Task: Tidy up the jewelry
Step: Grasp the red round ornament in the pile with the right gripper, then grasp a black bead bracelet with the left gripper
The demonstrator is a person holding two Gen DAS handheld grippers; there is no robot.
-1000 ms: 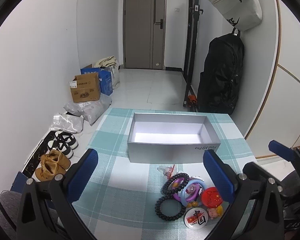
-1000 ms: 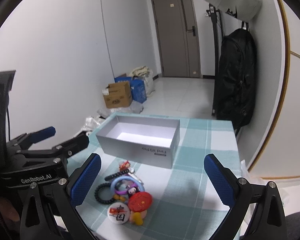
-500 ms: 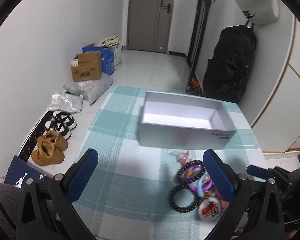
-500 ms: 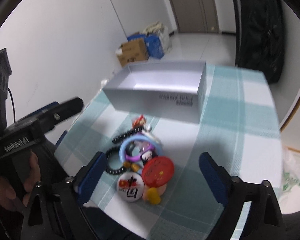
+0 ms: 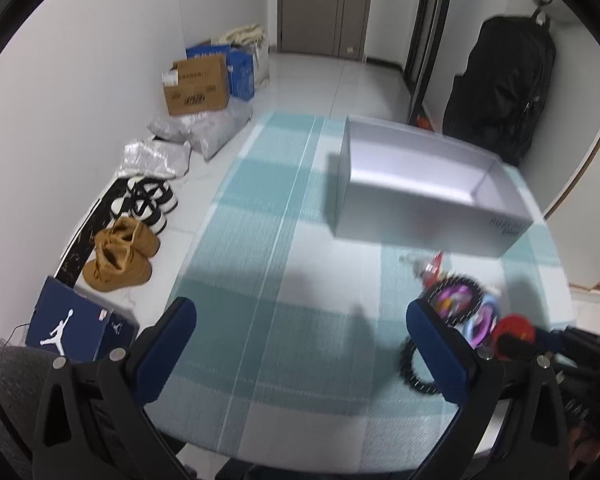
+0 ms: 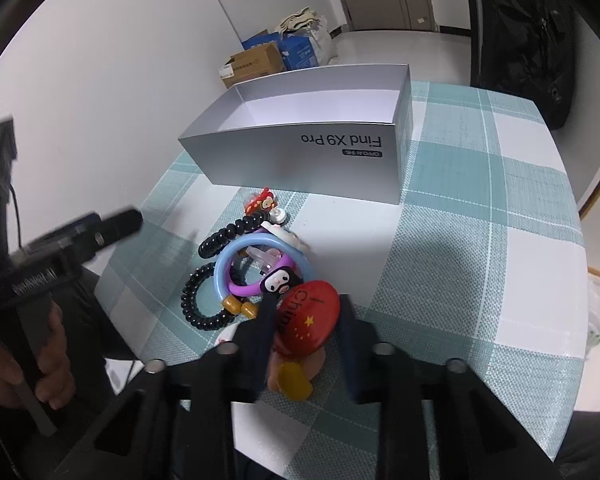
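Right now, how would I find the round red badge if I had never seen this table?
Find the silver box on the checked tablecloth; a small heap of trinkets lies in front of it. On the heap's near edge is the round red badge, between the right gripper fingers. It alone is flat and red, with yellow stars; its neighbours are rings.

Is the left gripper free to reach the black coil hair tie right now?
Probably yes: the left gripper is open and empty, and the black coil hair tie lies exposed at the pile's near edge.

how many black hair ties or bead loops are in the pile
2: a black spiral hair tie at the pile's left edge, and a black bead bracelet just beyond it, toward the box. Others may hide underneath.
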